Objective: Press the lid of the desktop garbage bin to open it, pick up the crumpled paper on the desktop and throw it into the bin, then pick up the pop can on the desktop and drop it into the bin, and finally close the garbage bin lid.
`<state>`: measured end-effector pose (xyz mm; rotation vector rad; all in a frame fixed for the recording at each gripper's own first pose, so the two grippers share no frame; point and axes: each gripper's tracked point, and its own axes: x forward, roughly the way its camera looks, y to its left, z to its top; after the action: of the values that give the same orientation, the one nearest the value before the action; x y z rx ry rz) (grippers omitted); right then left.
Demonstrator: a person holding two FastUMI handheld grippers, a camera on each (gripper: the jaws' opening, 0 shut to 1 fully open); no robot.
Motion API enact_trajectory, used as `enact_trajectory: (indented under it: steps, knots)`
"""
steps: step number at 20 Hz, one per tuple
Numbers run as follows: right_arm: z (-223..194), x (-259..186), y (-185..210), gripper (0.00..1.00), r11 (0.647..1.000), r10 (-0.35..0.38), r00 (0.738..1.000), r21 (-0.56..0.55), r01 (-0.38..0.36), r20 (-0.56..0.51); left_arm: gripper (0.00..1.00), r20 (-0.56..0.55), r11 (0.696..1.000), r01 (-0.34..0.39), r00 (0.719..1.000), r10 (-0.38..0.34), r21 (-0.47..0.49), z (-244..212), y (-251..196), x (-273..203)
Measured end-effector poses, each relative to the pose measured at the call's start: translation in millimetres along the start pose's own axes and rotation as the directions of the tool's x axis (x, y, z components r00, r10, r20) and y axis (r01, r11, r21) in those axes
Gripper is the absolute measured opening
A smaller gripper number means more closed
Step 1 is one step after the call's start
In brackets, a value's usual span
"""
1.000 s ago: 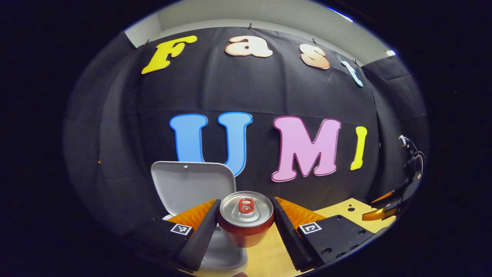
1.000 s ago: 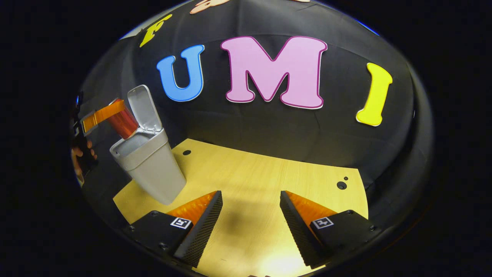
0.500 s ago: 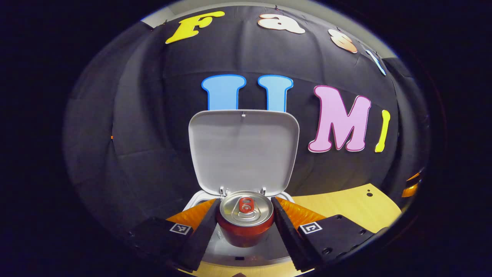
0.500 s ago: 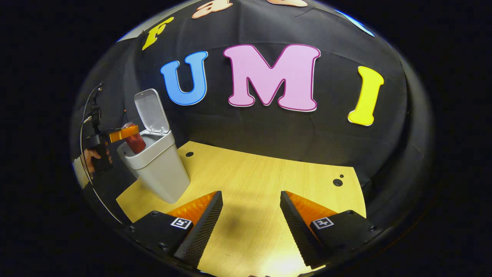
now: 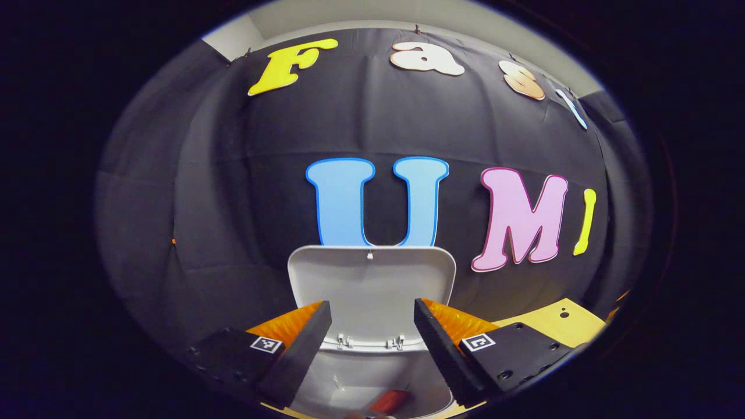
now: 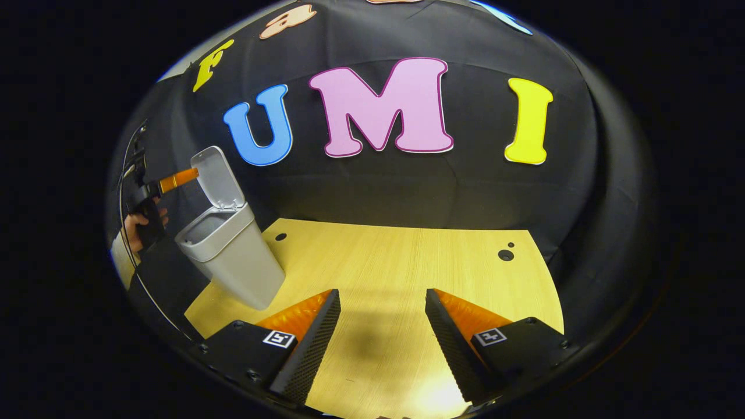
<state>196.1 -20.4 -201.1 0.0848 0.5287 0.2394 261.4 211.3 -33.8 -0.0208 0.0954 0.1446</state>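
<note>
Between the parted, empty fingers of the left gripper (image 5: pixel 372 337), the lid (image 5: pixel 372 279) stands upright; the can (image 5: pixel 389 400) lies below in the bin (image 5: pixel 361 378). Right gripper (image 6: pixel 381 326) also parted and empty, bin far to its left. Lid looks light, stiff, hinged: push its top edge.

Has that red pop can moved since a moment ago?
Yes. It dropped from between the left gripper fingers into the garbage bin; the pop can lies inside.

The pop can (image 5: pixel 389 400), clamped a moment ago between the left gripper (image 5: pixel 372 343) fingers, now lies inside the garbage bin (image 5: pixel 361 378), the gripper parted and raised above it.
</note>
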Motion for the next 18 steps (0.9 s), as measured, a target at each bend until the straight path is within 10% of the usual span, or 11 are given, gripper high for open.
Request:
enact_trajectory:
  steps: [8,18]
  knots:
    - [-19,-5,6,0.97,1.0,0.012,1.0,0.024,-0.012,-0.015,0.95,0.178,1.0,-0.024,0.984,0.027,-0.017,79,4,36]
    - [-28,-7,8,0.98,0.996,0.013,1.0,0.084,-0.012,-0.014,0.95,-0.007,0.996,0.066,0.998,-0.066,0.06,42,4,81]
